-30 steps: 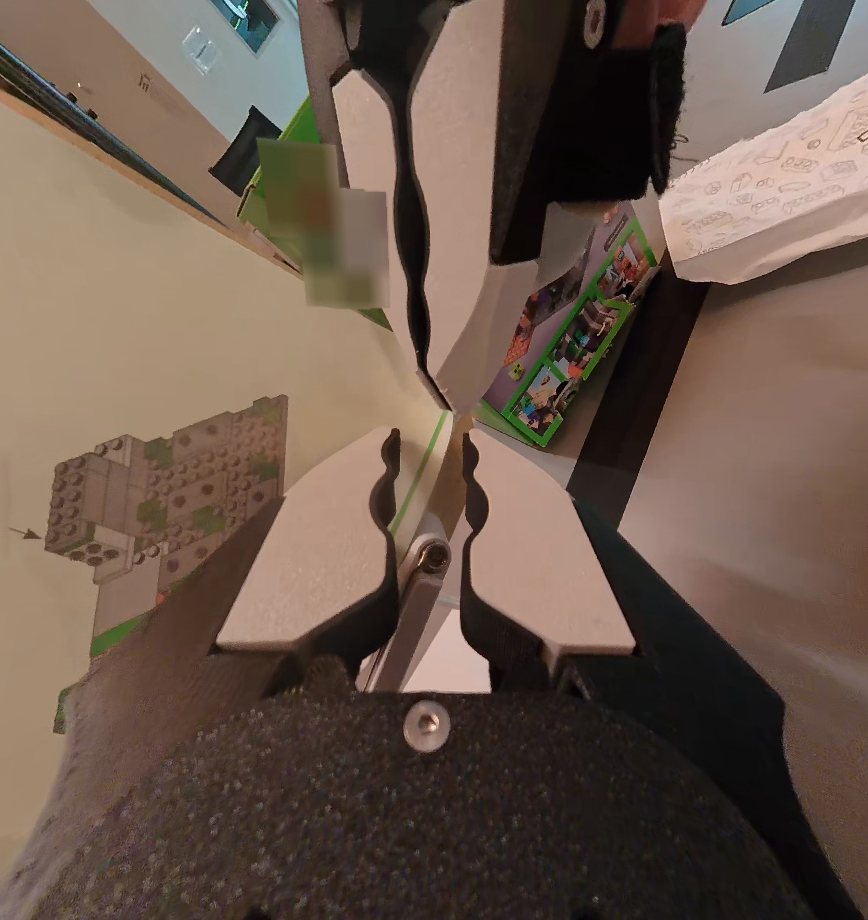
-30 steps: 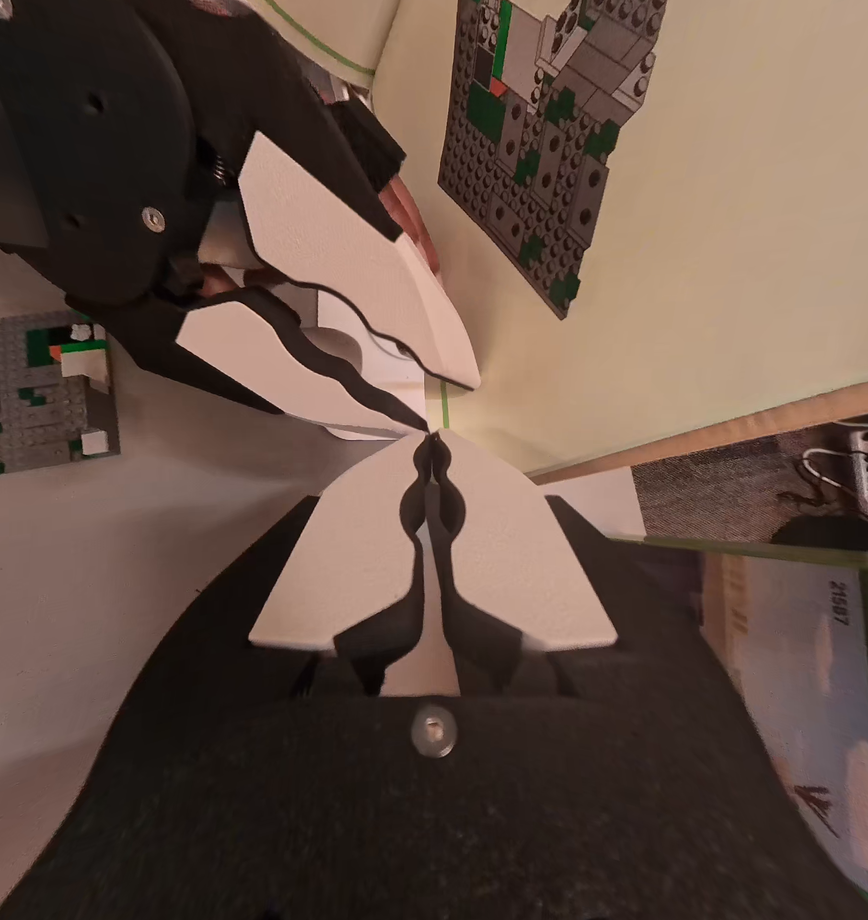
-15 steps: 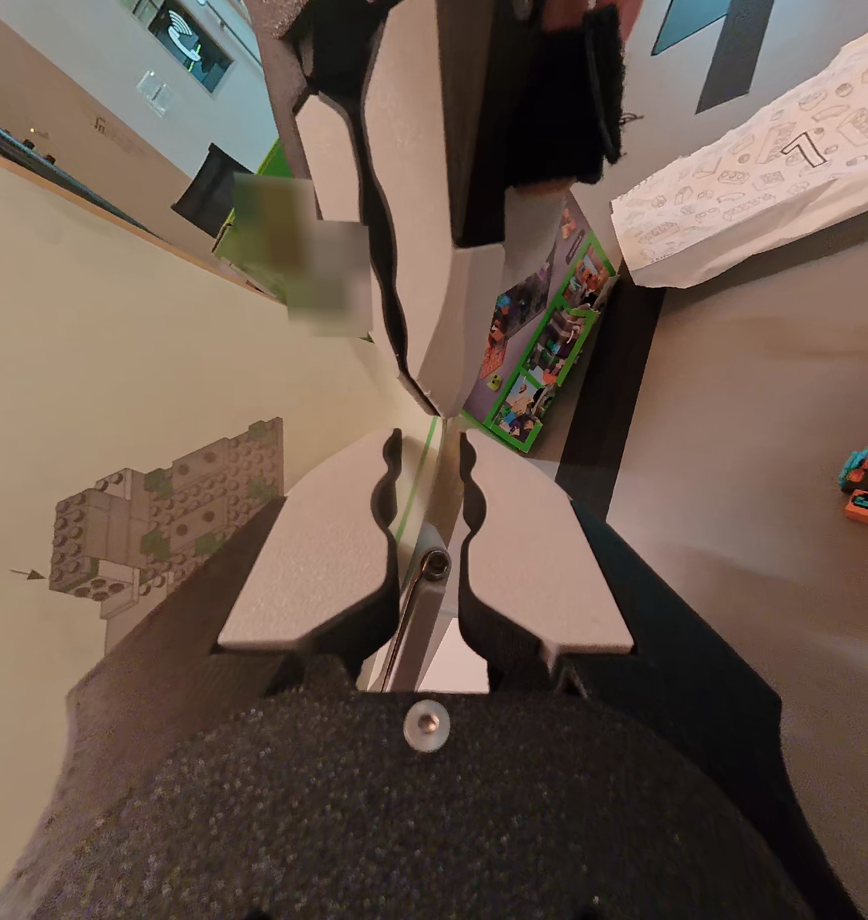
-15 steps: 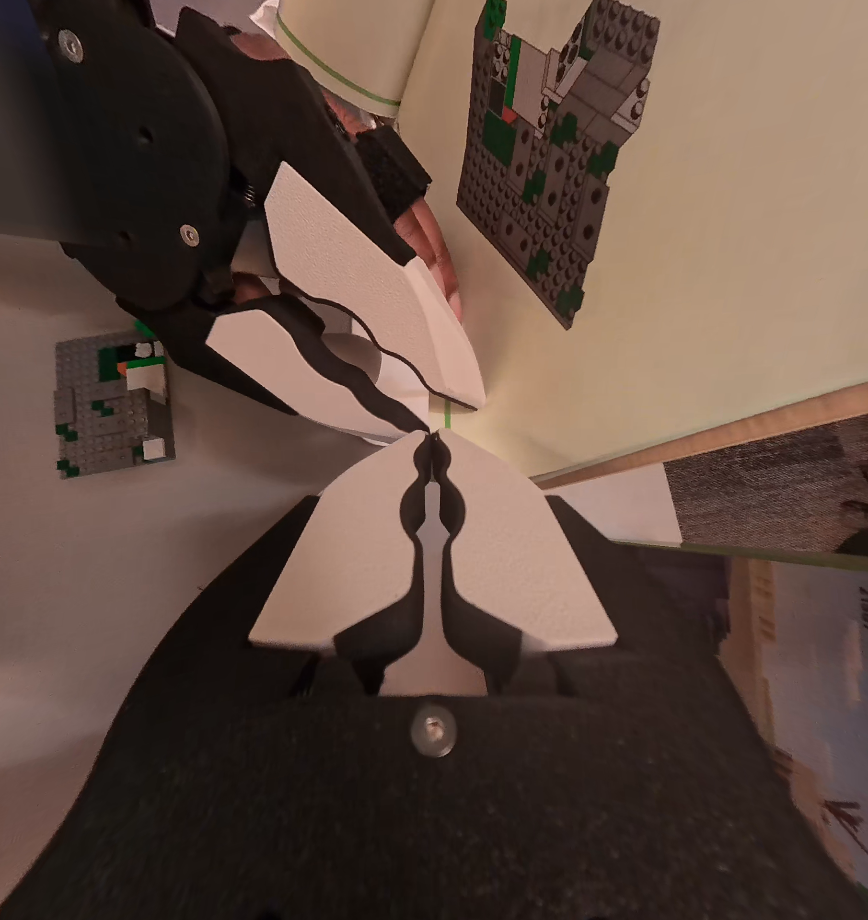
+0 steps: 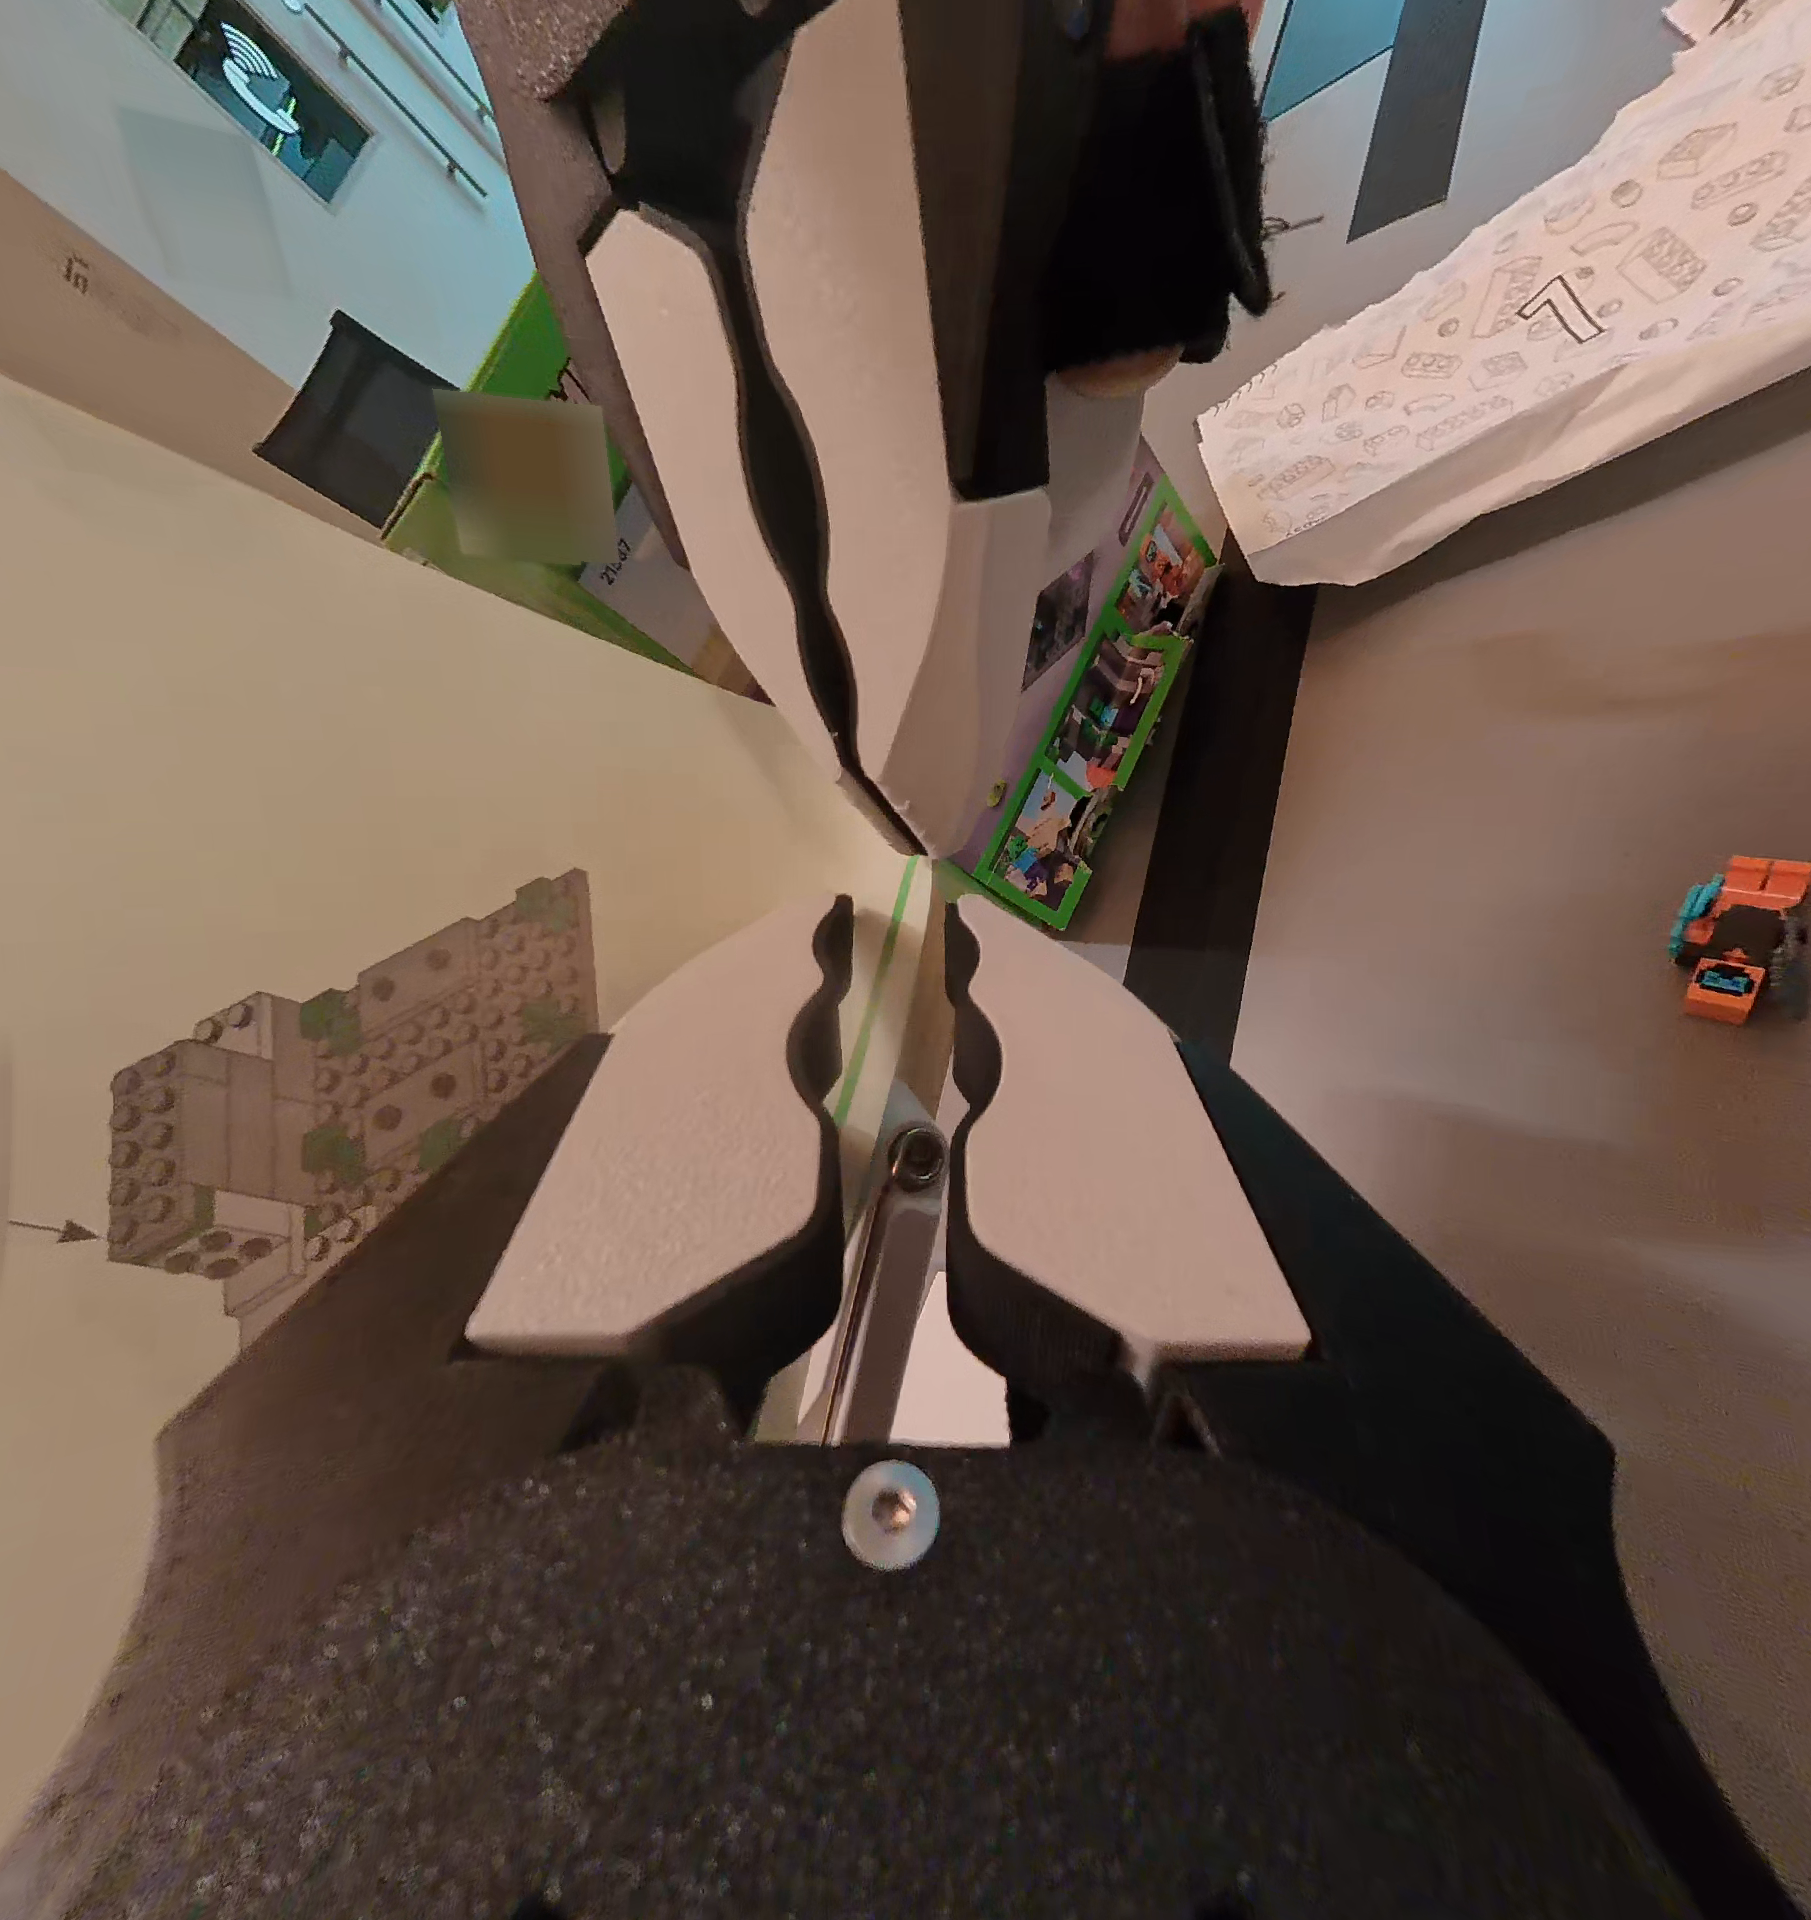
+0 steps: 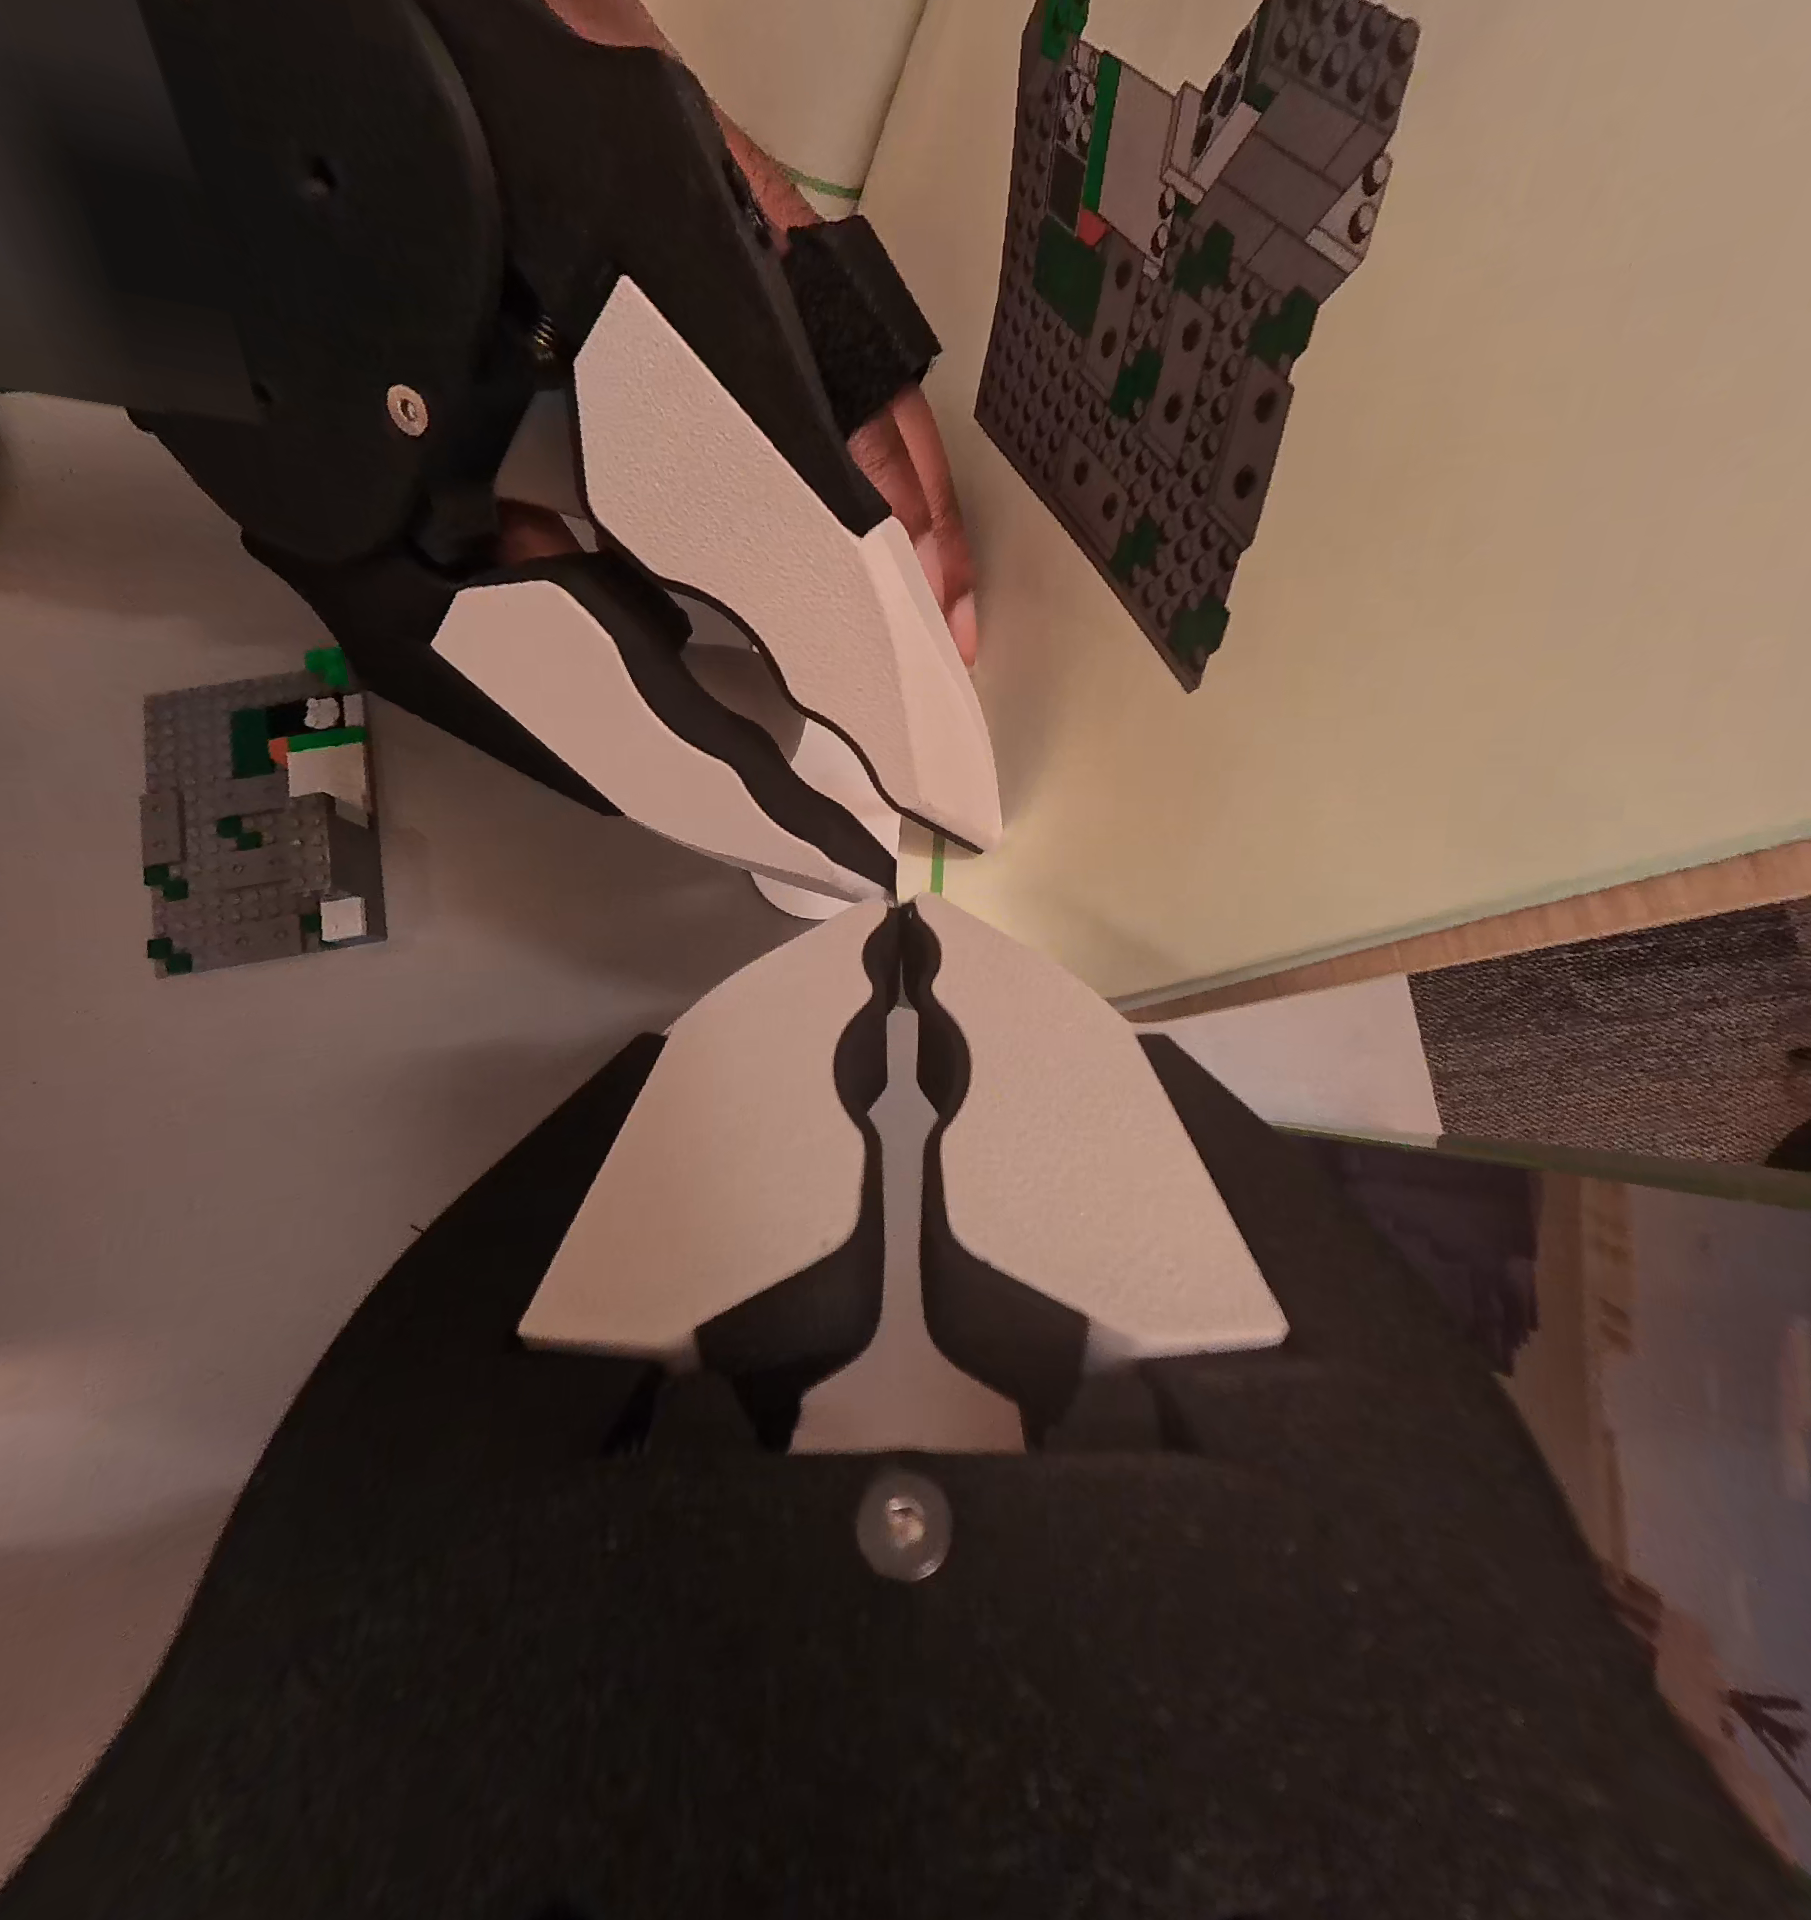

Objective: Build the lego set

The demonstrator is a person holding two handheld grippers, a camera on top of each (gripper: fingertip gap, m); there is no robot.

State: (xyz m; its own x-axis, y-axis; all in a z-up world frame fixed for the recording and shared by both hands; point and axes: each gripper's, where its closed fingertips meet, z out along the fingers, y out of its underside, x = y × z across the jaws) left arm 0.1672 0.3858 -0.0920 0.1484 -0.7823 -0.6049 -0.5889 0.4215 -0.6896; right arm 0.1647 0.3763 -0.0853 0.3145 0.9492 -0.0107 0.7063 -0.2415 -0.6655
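To turn the instruction booklet (image 6: 1400, 623), the right gripper (image 6: 902, 914) pinches its page edge while the left gripper (image 5: 896, 914), beside it, gapes empty.

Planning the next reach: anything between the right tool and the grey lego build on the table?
Yes. The left tool sits tip to tip with the right tool, and its lower finger runs close along the line to the lego build. The right tool is also shut on the booklet page.
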